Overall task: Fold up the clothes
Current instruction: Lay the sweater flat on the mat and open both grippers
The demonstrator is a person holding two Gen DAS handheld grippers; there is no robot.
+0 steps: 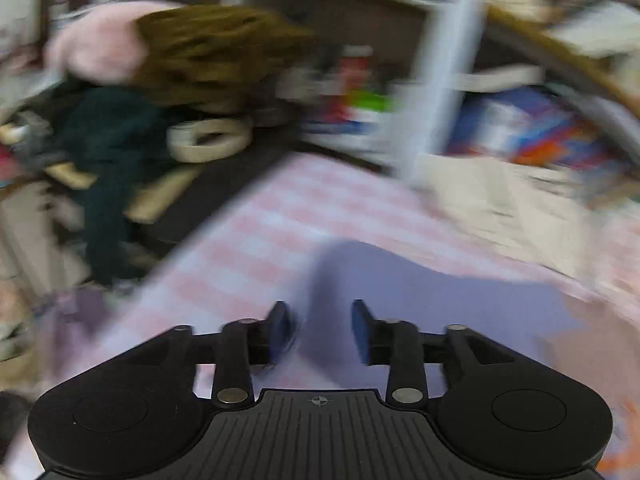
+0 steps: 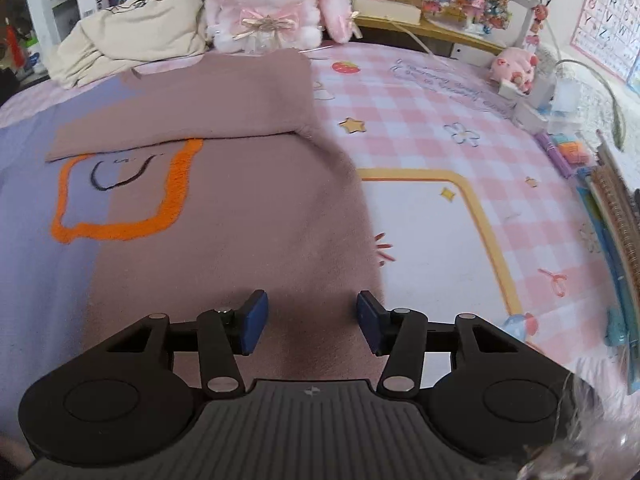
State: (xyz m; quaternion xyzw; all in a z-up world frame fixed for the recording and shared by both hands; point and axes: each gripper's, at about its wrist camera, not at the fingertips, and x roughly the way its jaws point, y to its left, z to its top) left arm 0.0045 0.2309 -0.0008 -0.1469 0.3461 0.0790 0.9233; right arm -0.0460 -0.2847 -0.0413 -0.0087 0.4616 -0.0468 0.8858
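Note:
A sweater (image 2: 248,216), mauve and lavender with an orange outline design, lies flat on the pink checked table cover (image 2: 440,120). One mauve sleeve (image 2: 224,100) is folded across its upper part. My right gripper (image 2: 312,322) is open and empty, just above the sweater's near right part. The left wrist view is blurred by motion. There my left gripper (image 1: 322,330) is open and empty over the lavender part of the sweater (image 1: 420,296), near the cover's edge.
A white rabbit plush (image 2: 268,4) and a cream garment (image 2: 140,32) lie at the back. A small pink plush (image 2: 514,66), pens and notebooks (image 2: 612,216) line the right edge. In the left wrist view, shelves (image 1: 440,80) and piled clothes (image 1: 120,128) stand beyond the cover.

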